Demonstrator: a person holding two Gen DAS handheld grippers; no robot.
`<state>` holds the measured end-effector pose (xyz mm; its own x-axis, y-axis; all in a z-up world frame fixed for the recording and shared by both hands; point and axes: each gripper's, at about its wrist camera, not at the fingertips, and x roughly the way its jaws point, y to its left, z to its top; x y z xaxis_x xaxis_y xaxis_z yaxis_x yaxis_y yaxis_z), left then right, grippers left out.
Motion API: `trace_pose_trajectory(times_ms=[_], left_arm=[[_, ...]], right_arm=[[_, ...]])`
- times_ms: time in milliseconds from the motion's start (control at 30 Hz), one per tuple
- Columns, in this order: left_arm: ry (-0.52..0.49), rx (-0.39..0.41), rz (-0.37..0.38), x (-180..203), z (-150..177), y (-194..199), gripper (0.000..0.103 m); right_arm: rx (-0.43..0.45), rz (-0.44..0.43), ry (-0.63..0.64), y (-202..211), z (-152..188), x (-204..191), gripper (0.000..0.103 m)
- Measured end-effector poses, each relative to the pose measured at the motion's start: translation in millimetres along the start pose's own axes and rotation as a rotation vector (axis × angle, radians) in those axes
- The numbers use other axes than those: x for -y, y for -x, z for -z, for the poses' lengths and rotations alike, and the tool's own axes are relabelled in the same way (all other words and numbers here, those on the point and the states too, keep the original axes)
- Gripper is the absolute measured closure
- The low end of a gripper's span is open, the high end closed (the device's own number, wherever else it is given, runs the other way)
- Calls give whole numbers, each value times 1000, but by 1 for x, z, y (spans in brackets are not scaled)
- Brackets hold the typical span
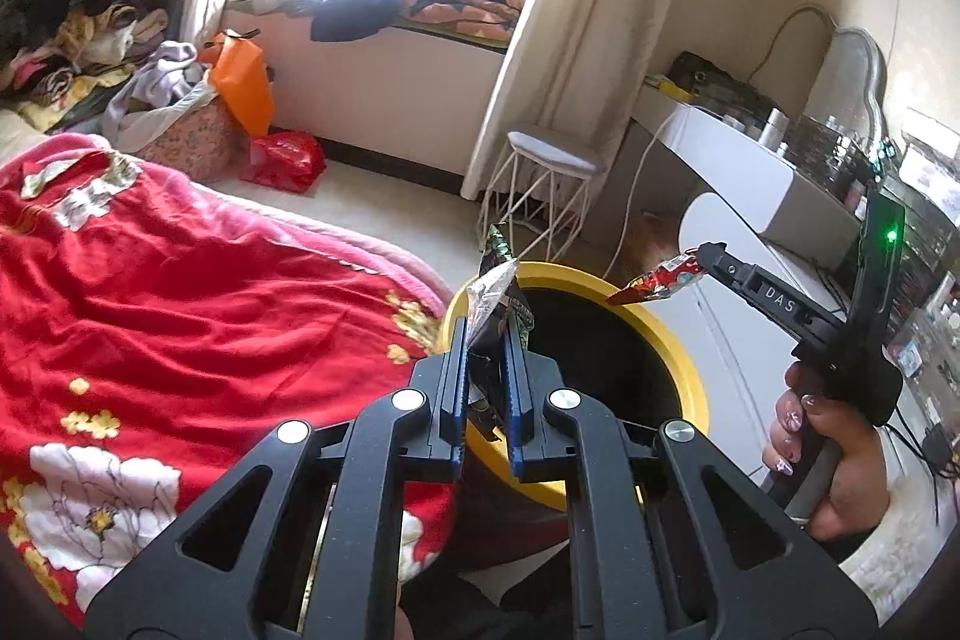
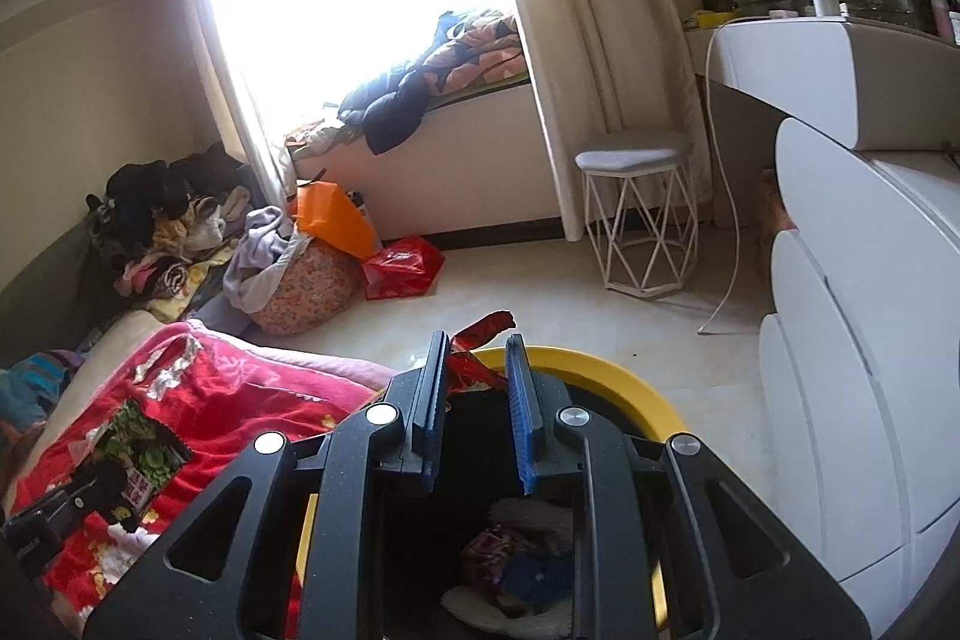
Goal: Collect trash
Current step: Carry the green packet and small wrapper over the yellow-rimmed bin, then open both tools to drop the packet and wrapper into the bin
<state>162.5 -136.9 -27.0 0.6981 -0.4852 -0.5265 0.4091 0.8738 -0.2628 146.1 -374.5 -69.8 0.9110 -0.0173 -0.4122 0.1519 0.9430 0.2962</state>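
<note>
A yellow-rimmed black trash bin [image 1: 672, 334] stands between the bed and the white dresser; it also shows in the right wrist view [image 2: 600, 370]. My left gripper [image 1: 487, 334] is shut on a green and silver snack wrapper [image 1: 498, 292] at the bin's near-left rim. My right gripper [image 1: 699, 256] holds a red wrapper [image 1: 657, 280] over the bin's far rim. In its own view the right gripper [image 2: 477, 370] has the red wrapper [image 2: 480, 334] between its jaws, which stand partly apart. Trash [image 2: 516, 568] lies in the bin's bottom.
A bed with a red floral blanket [image 1: 198, 316] lies left of the bin. A white dresser [image 2: 858, 340] stands right. A wire-legged stool [image 2: 642, 220], red bag [image 2: 402, 265], orange bag [image 2: 336, 217] and clothes piles [image 2: 174, 232] sit beyond on the floor.
</note>
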Motion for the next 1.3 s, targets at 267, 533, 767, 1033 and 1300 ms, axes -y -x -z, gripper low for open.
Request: trace_pose_trajectory(times_ms=[267, 533, 767, 1033, 1300], left_arm=[[-46, -17, 32, 25, 1, -13, 97], [-81, -44, 55, 45, 5, -31, 97], [-89, -69, 63, 53, 8, -49, 96], [-89, -112, 61, 56, 7, -77, 96], [-84, -151, 73, 55, 6, -102, 94]], right_arm=[[-4, 37, 9, 6, 2, 14, 85], [-18, 67, 35, 4, 6, 22, 84], [-63, 73, 82, 1, 13, 29, 84], [-123, 47, 115, -6, 19, 34, 84], [-169, 16, 100, -14, 25, 38, 81]])
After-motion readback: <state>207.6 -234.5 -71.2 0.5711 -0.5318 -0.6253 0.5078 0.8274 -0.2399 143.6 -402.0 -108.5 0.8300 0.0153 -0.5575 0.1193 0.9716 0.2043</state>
